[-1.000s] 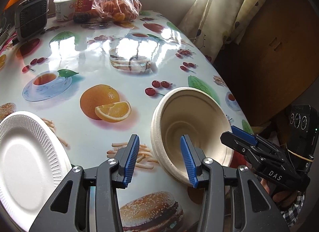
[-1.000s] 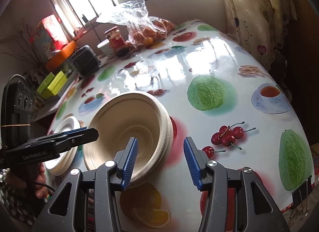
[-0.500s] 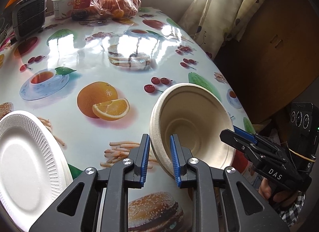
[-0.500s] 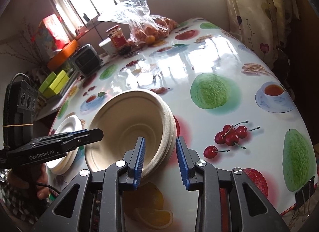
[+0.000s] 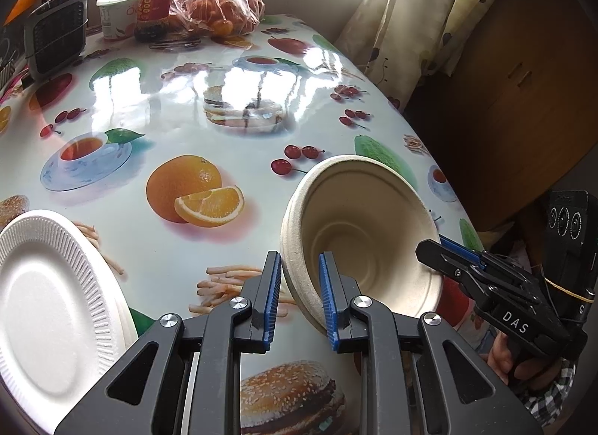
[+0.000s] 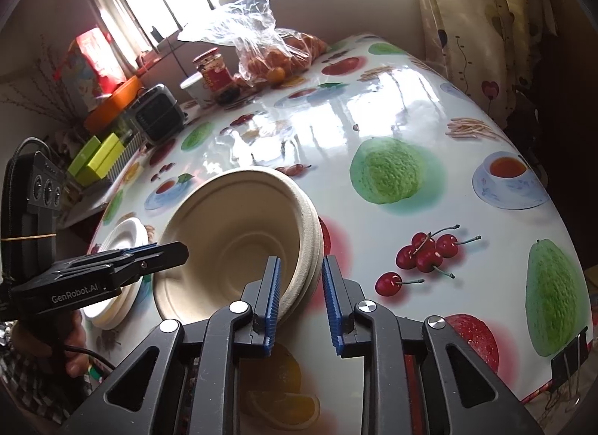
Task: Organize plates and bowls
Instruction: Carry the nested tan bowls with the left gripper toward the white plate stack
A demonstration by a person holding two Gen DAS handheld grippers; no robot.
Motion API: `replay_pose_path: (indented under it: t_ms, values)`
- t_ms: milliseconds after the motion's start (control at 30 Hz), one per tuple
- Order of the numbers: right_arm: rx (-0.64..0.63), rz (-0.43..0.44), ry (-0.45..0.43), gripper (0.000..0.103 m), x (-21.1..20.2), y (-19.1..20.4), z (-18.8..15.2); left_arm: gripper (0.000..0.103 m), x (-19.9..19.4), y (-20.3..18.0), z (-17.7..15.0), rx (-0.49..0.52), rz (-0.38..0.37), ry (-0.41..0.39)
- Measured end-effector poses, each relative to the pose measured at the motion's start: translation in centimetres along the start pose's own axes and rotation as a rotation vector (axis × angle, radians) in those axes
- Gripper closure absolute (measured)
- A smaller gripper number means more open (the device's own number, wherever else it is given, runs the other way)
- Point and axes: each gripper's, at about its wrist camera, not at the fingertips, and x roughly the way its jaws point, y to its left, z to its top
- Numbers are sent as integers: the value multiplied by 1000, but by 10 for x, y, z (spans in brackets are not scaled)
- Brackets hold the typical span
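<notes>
Gripping: both tongs are on one stack of beige bowls [image 5: 358,233], tilted up off the table, each on an opposite side of its rim.
Left gripper [image 5: 299,293]: jaws drawn in on the near-left rim, one blue pad outside the wall and one inside.
Right gripper [image 6: 299,295]: likewise closed across the rim; in its own view several nested rims show between the pads.
Step in hand: a two-handed hold on the bowls, I'd say either to separate them or to carry the stack.
Plates [image 5: 48,308]: white ribbed foam plates lie just left of the bowls, at the table's near edge.
Next move: probably keep both pinches even and move together, since a thin pulp rim could flex or slip.
Table [image 5: 224,72]: glossy fruit-print cloth, open behind the bowls.
Far end: a jar [image 5: 155,5], a white tub [image 5: 114,16] and a bag of oranges [image 5: 220,12], well apart from the work.
</notes>
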Motion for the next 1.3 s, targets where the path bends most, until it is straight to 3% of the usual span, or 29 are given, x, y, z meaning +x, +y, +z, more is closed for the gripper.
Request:
replay_pose_path:
  t_ms: [1300]
  values:
    - [-8,2,-19,86,-3,14,11,85,-14,5,1,-16,36,-19]
